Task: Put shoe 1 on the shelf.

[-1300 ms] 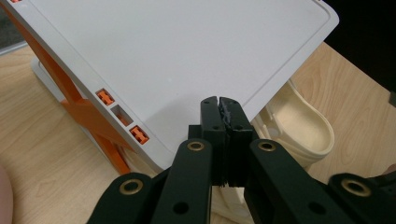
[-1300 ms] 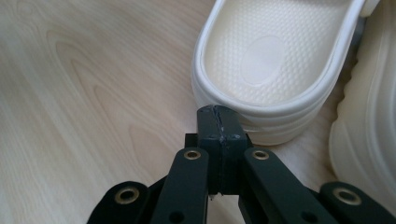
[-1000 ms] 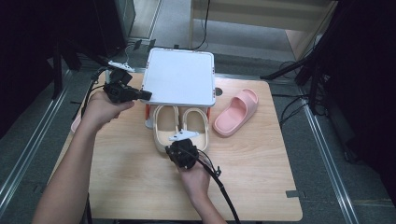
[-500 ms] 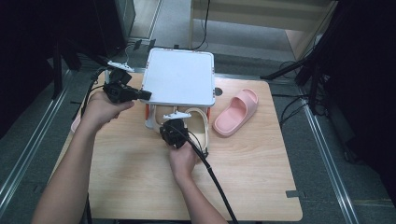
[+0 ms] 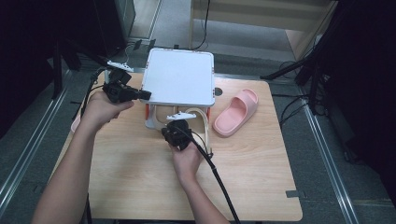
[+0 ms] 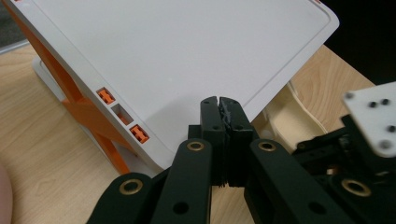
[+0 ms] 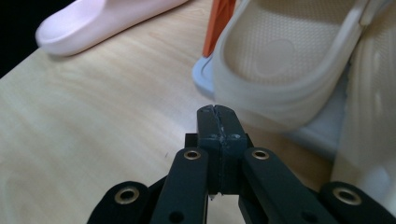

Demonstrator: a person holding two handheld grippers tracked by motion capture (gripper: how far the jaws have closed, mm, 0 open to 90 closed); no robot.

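Since the earlier frames our right gripper (image 5: 178,132) has pushed forward across the table, and the cream slippers (image 5: 201,122) have slid with it farther under the white rack (image 5: 180,77); the left gripper (image 5: 141,94) has stayed at the rack's left edge.

The cream slippers lie on the rack's lower shelf, under its white top panel, with their near ends sticking out toward us. In the right gripper view the closer cream slipper (image 7: 285,60) sits directly ahead of our right gripper (image 7: 218,112), whose jaws are pressed together with nothing between them; the tips are just at the slipper's rounded end, and we cannot tell whether they touch it. In the left gripper view our left gripper (image 6: 219,103) has its jaws closed tight too, gripping nothing, tips against the near edge of the rack's top panel (image 6: 187,51).

The rack holds the cream pair. The pink slipper (image 5: 236,111) lies on the bare wooden table (image 5: 140,177), to the right of the rack and apart from it.

The left gripper view shows the rack's orange side struts (image 6: 88,109) and small orange tabs, hardly visible from the high view. The right gripper view shows the dimpled footbed of the cream slipper and the pink slipper (image 7: 98,21) well off.
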